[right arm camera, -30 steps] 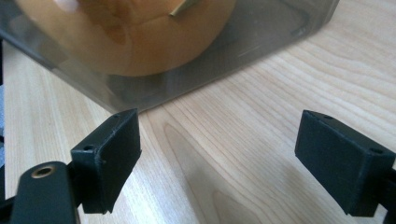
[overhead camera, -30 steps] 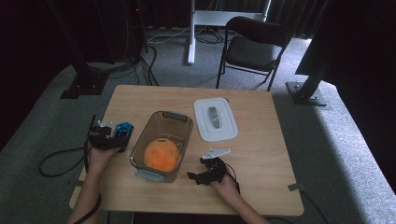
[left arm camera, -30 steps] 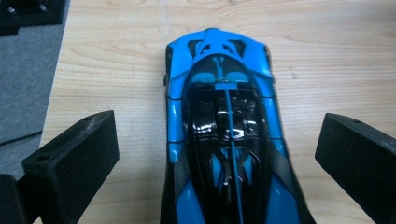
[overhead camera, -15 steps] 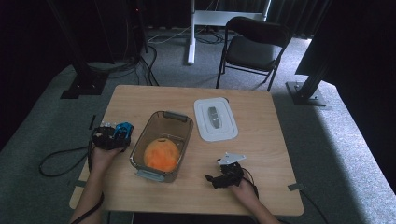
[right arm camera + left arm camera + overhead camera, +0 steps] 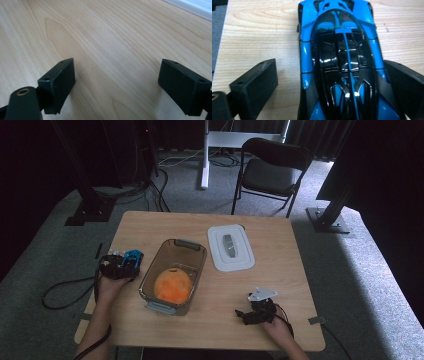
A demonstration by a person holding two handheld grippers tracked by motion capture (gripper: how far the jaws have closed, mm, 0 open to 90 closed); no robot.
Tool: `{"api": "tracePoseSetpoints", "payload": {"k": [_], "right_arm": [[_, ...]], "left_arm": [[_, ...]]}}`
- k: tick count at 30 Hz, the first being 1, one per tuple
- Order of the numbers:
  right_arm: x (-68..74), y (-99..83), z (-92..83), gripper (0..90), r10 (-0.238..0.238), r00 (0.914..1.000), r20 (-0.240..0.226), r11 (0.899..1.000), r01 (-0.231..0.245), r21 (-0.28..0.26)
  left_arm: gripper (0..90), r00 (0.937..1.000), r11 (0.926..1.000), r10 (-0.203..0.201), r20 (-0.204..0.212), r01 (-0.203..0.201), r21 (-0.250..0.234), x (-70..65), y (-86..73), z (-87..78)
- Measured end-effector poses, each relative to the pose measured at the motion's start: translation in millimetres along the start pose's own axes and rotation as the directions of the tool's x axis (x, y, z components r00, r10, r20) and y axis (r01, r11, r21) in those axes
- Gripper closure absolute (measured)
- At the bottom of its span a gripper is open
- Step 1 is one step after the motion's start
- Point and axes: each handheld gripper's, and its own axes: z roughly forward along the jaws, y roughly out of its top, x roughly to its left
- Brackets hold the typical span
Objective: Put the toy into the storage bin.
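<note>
High view overlooks the table (image 5: 280, 270); claw views skim its wood closely.

Toy car (image 5: 342, 65): its near end runs off the bottom edge of the left gripper view.
Right pad on car: contact hidden, cannot tell.
White lid (image 5: 192, 6): only a corner shows, cut by the right gripper view's edge.
Person: forearms cut at the high view's bottom.
</note>
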Motion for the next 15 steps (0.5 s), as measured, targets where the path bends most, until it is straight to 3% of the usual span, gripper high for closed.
{"api": "tracePoseSetpoints", "payload": {"k": [7,12,15], "right_arm": [[-7.6,-9.3,-7.8,13.2,0.035,0.9994,0.004,0.999,-0.035,-0.003],[-17.7,-18.3,-16.5,13.5,0.083,0.9958,0.038,0.997,-0.083,-0.004],[-19.0,-20.2,-18.3,13.5,0.090,0.9949,0.046,0.996,-0.090,-0.004]], "left_arm": [[6.7,0.9998,0.9998,0.017,-0.004,-0.017,0.004,-2.6,1.2,0.1],[22.2,0.9990,0.9989,0.043,0.014,-0.043,-0.015,-7.9,2.3,-2.6],[22.8,0.9991,0.9990,0.041,0.012,-0.041,-0.016,-7.9,2.2,-2.9]]}}
